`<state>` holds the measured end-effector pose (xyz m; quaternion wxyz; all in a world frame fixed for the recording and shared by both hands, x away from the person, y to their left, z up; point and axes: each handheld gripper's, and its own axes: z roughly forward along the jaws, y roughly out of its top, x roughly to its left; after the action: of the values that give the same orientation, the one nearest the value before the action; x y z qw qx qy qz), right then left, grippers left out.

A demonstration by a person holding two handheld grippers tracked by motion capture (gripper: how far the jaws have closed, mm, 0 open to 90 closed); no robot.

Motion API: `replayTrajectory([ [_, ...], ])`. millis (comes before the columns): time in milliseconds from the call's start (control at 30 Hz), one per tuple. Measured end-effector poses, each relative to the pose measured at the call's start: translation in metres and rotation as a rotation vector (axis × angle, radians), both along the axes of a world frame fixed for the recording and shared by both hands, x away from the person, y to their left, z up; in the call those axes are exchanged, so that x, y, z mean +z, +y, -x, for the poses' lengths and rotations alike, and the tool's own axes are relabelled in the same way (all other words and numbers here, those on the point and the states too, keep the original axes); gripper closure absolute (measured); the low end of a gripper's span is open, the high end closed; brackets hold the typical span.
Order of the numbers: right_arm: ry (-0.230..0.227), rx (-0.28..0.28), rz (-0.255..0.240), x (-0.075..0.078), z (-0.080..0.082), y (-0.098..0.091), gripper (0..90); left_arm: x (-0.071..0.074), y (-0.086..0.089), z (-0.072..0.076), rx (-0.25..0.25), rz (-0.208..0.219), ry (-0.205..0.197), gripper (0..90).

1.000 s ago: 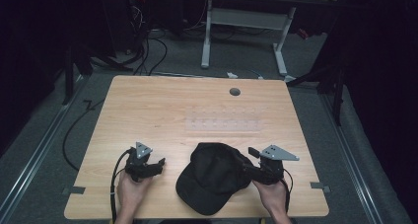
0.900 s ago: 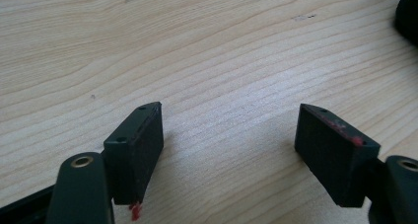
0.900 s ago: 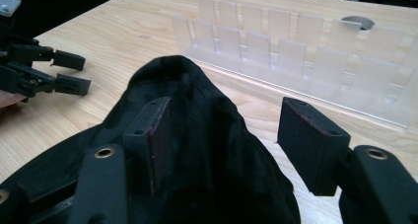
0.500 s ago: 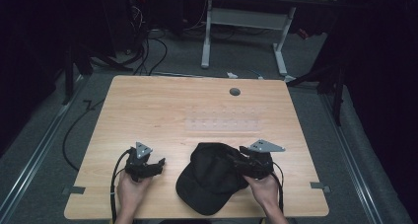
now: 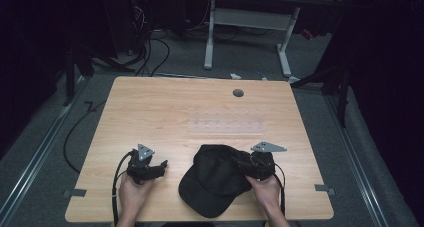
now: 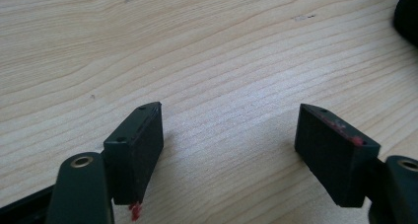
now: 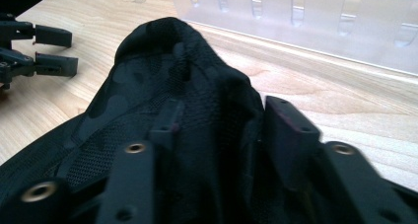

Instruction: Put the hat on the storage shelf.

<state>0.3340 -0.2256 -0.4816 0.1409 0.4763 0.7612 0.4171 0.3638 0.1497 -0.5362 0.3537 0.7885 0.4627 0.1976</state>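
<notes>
A black cap (image 5: pixel 215 184) is seen lying low and centre in the high view, near the table's front edge. In the right gripper view, a bunched fold of its crown (image 7: pixel 197 100) is caught between the two black jaws, which have just been closing and now press on the cloth. The right gripper (image 5: pixel 248 165) is held low at the cap's right side, the hand (image 5: pixel 265 192) entering from the bottom edge. The left gripper (image 5: pixel 159 165) is rested at lower left, well apart from the cap, its jaws spread wide over bare wood. A pale wooden table (image 5: pixel 165 112) carries a clear rack (image 5: pixel 225 125) at centre. Grey floor and cables are seen beyond, in a dark room.
</notes>
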Motion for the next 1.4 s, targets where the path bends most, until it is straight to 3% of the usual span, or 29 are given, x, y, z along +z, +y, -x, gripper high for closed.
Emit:
replayTrajectory([
  [67, 0.008, 0.014, -0.004, 0.0, 0.0, 0.002, 67.7, 0.0, 0.0, 0.0, 0.0, 0.0, 0.0, 27.0],
  [267, 0.021, 0.033, -0.008, 0.001, -0.001, 0.001, 80.4, 0.0, 0.0, 0.0, 0.0, 0.0, 0.0, 26.9],
  [633, 0.033, 0.051, -0.025, 0.004, -0.004, 0.0, 84.2, 0.0, 0.0, 0.0, 0.002, 0.003, 0.0, 27.0],
  [933, 0.027, 0.06, -0.011, 0.01, -0.004, -0.001, 84.3, 0.0, -0.001, -0.001, 0.011, 0.003, 0.001, 26.9],
  [1233, -0.085, 0.088, 0.004, 0.028, 0.0, -0.006, 84.4, 0.0, -0.003, 0.0, -0.009, 0.0, 0.014, 21.7],
  [1400, -0.116, 0.097, 0.008, 0.04, -0.001, -0.011, 84.4, 0.003, -0.002, 0.0, -0.038, 0.04, 0.042, 20.5],
])
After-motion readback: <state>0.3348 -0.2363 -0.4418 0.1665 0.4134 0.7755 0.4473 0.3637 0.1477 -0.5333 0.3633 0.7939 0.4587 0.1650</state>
